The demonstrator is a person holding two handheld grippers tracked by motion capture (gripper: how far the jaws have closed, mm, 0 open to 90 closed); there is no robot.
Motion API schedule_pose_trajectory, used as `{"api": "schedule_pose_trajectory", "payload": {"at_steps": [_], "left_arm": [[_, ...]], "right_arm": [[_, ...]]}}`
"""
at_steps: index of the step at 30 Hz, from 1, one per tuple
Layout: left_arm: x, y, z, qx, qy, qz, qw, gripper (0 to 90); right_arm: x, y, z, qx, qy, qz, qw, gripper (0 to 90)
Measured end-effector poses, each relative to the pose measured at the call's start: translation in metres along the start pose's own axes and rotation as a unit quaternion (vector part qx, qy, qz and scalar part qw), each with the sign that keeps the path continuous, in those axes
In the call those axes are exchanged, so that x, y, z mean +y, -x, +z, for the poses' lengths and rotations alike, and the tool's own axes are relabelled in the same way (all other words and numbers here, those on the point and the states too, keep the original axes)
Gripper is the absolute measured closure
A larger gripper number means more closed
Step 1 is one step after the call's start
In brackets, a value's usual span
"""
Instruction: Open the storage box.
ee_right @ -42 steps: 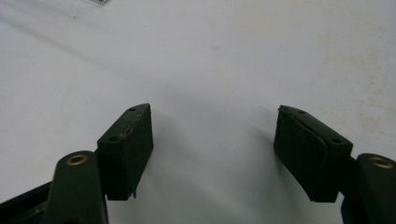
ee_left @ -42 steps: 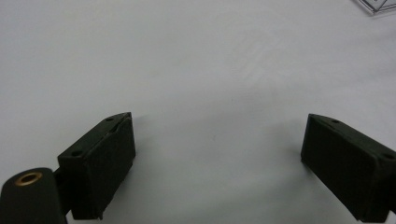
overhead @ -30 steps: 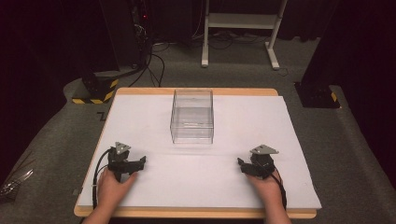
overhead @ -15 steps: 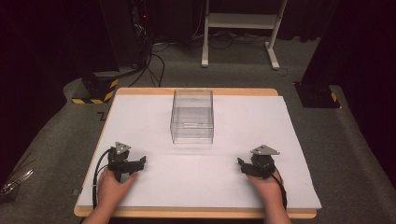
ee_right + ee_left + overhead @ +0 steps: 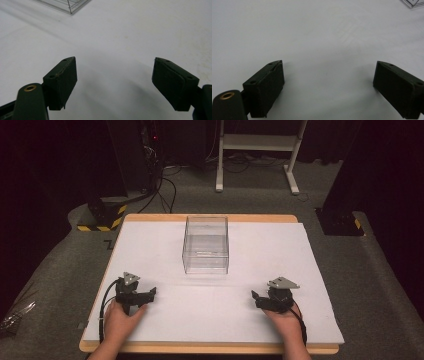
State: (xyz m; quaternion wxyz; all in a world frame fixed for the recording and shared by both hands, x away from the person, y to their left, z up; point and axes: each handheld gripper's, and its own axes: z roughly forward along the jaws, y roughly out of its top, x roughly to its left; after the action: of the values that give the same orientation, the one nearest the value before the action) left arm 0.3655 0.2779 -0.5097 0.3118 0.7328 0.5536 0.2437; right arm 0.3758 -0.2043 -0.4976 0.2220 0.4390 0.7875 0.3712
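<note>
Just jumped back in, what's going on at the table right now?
A person holds a tool in each hand, both resting near the front of the white table top. The left tool has its jaws wide open with nothing between them. The right tool has just been opening its jaws and is empty too. A clear plastic box stands untouched in the middle of the table, farther back, between the two.

the clear box (image 5: pixel 413 3) is cut off at the top edge in the left gripper view, so just a corner shows. the person's arms leave the bottom of the high view. a shiny thing (image 5: pixel 12 317) at the left is too dark to tell.
</note>
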Motion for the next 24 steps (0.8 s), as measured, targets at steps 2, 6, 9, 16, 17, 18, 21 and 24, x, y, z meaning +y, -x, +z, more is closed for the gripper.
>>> {"api": "schedule_pose_trajectory", "payload": {"at_steps": [2,6,9,16,17,18,21,24], "left_arm": [[0.0,0.0,0.0,0.0,0.0,-0.001,1.0,10.2],[0.0,0.0,0.0,0.0,0.0,0.0,1.0,10.3],[0.0,0.0,0.0,0.0,-0.001,0.0,1.0,10.2],[0.0,0.0,0.0,0.0,0.0,-0.001,1.0,10.3],[0.0,0.0,0.0,0.0,0.0,-0.001,1.0,10.3],[0.0,0.0,0.0,0.0,0.0,-0.001,1.0,10.3],[0.0,0.0,0.0,0.0,0.0,-0.001,1.0,10.2],[0.0,0.0,0.0,0.0,0.0,0.0,1.0,10.3]], "right_arm": [[0.0,-0.002,0.0,0.004,0.005,-0.001,1.0,19.6],[0.002,-0.008,0.001,0.009,0.004,0.0,0.9999,19.0],[0.002,-0.01,0.001,0.014,0.005,0.0,0.9999,19.1],[0.006,-0.02,0.001,0.035,0.012,-0.005,0.9993,20.5],[0.006,-0.02,0.001,0.035,0.012,-0.005,0.9993,20.5],[0.007,-0.022,0.001,0.038,0.014,-0.007,0.9992,20.5],[0.01,-0.029,0.001,0.041,0.012,-0.018,0.9989,20.3],[0.012,-0.035,0.002,0.043,0.014,-0.028,0.9986,19.5]]}}
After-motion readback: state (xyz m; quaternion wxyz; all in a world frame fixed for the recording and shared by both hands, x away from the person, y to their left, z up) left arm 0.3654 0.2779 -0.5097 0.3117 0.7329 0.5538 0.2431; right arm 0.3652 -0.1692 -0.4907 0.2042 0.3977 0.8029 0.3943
